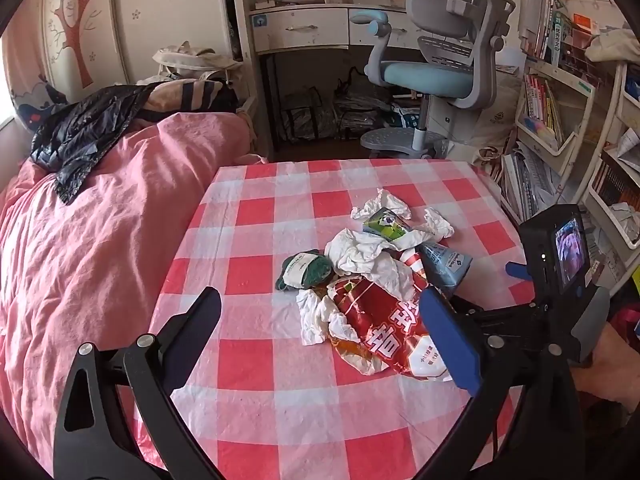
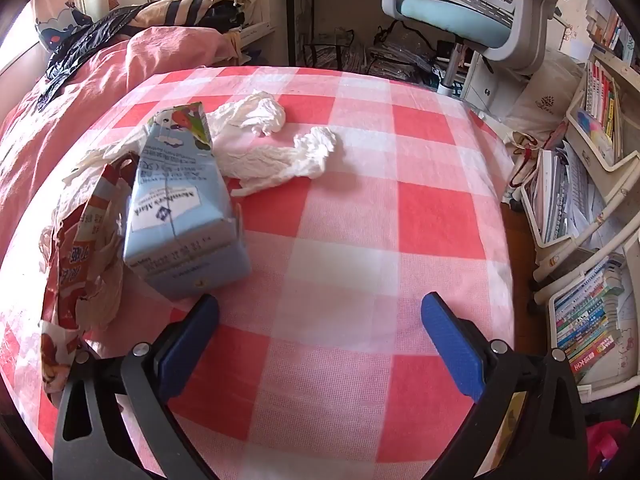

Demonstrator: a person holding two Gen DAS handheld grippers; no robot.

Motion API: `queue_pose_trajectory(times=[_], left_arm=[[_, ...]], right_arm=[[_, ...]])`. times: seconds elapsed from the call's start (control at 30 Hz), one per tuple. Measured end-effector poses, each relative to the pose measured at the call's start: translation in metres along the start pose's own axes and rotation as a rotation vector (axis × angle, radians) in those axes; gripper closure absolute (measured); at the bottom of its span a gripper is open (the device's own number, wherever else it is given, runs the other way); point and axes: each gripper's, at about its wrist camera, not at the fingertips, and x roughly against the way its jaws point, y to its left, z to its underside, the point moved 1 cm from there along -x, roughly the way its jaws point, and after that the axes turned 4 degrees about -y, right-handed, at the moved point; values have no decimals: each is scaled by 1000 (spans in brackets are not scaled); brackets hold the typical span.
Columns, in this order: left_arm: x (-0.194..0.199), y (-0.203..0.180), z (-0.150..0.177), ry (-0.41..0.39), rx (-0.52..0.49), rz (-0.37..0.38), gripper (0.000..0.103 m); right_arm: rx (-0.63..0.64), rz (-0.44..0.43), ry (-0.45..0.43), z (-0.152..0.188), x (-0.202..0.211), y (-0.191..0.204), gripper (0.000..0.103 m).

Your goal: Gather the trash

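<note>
Both tools spread wide and holding nothing: left gripper (image 1: 320, 298) poised low in the frame over the near edge of the pile, right gripper (image 2: 320, 302) low over bare checked tablecloth (image 2: 360, 240), with the blue carton (image 2: 180, 220) just beyond its left finger. Trash heaped at the centre of the left view: red wrapper (image 1: 380, 320) nearest, crumpled tissues (image 1: 368, 256) on top, green carton (image 1: 386, 224) behind, a green and white bundle (image 1: 306, 272) at the left (sock or packet, hard to tell). Black bag (image 1: 88, 136) well apart, at upper left on the pink bedding (image 1: 100, 240). Likely trouble from here: closing on the slick wrapper and dragging tissues off with it, or pinching only a loose corner and tearing it; shoving the blue carton away with the right tool's left finger and wetting the tablecloth with any leftover; snagging the thin tablecloth along with a tissue; shedding light pieces on the long carry to the bag; bumping the two tools together at the pile's right side.
</note>
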Motion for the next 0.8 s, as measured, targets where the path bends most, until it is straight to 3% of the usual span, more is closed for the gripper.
queue_pose_trajectory(times=[0.3,0.43,0.53,0.63,0.8], left_arm=[[10,15,-2,-41,-20,-1,7],[18,23,-2,-56,-8,-1,7],[20,28,-2,-41,17,-13,7],[22,38,-3,-39,84,-13,7],[30,48,0,-55,177,23,7]], right_arm=[[1,-1,37,-3,7,-5,6],[-5,94,-91,-7,53,-16,6],[-31,141,-243,-1,104,-20,6],[-70,122,-405,15,152,-21,6],[-101,44,-510,14,171,-16,6]])
